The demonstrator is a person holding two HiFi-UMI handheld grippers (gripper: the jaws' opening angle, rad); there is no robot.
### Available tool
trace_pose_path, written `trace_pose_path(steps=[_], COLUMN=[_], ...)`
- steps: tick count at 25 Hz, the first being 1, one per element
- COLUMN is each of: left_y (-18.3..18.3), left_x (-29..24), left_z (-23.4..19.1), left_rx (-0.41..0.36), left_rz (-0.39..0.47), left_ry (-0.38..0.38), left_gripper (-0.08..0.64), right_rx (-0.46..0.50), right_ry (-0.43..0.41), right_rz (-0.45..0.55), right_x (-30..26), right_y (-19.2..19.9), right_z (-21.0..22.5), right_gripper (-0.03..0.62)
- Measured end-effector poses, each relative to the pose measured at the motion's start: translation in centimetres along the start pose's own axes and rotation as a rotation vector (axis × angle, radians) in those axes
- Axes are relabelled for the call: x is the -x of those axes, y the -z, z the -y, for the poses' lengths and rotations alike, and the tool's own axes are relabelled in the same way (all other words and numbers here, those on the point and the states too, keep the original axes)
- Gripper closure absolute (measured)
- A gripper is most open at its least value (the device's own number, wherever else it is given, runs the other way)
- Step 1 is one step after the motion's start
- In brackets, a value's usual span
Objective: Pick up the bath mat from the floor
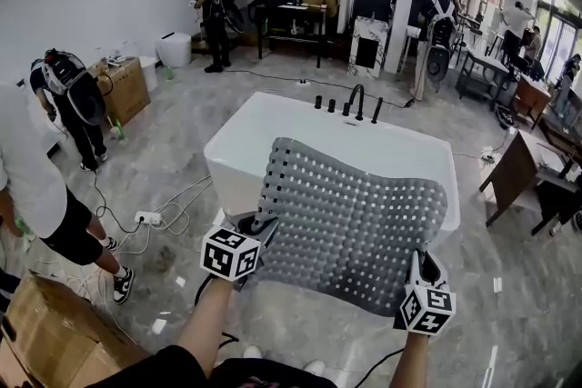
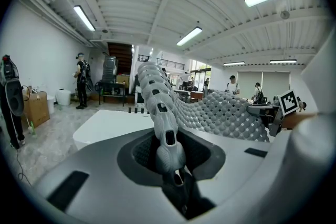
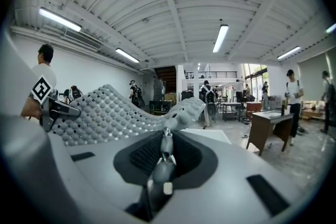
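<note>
Mat (image 1: pixel 350 218) is off the floor, spread in the air over the tub (image 1: pixel 273 123). My left gripper (image 1: pixel 258 227) is clamped on its near left corner, my right gripper (image 1: pixel 420 263) on the near right corner. It looks rubbery, holed and light. It's floppy and bows between the grips, so corner pinches suit it. Both arms are out front, grippers side by side, tipped slightly down.

Open workshop-lab hall: bathtub (image 1: pixel 273 112), desks (image 1: pixel 509 173), cardboard boxes (image 1: pixel 125 86), floor cables (image 1: pixel 173 200), strip lights (image 3: pixel 220 38).
</note>
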State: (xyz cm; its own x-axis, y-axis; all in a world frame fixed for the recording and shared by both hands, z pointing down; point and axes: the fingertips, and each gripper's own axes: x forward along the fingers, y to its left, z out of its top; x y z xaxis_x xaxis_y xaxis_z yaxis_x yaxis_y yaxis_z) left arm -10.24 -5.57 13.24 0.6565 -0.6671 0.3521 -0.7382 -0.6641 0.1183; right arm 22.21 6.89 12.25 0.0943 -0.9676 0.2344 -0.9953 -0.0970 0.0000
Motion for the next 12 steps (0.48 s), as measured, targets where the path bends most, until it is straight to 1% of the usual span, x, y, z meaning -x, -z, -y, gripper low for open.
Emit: trace_pose_path(steps=[6, 12], left_y=[-0.44, -0.64], left_x=[0.27, 0.02], left_z=[0.26, -0.57], left_rx=[-0.008, -0.002], left_rz=[0.006, 0.017], left_ry=[0.000, 0.002], left_gripper=[0.477, 0.478], right_rx=[0.001, -0.004], right_ry=[0.002, 0.006], right_rz=[0.007, 0.013], right_x=[0.17, -0.55], right_y=[-0.27, -0.35], right_z=[-0.05, -0.54], right_gripper=[0.525, 0.525])
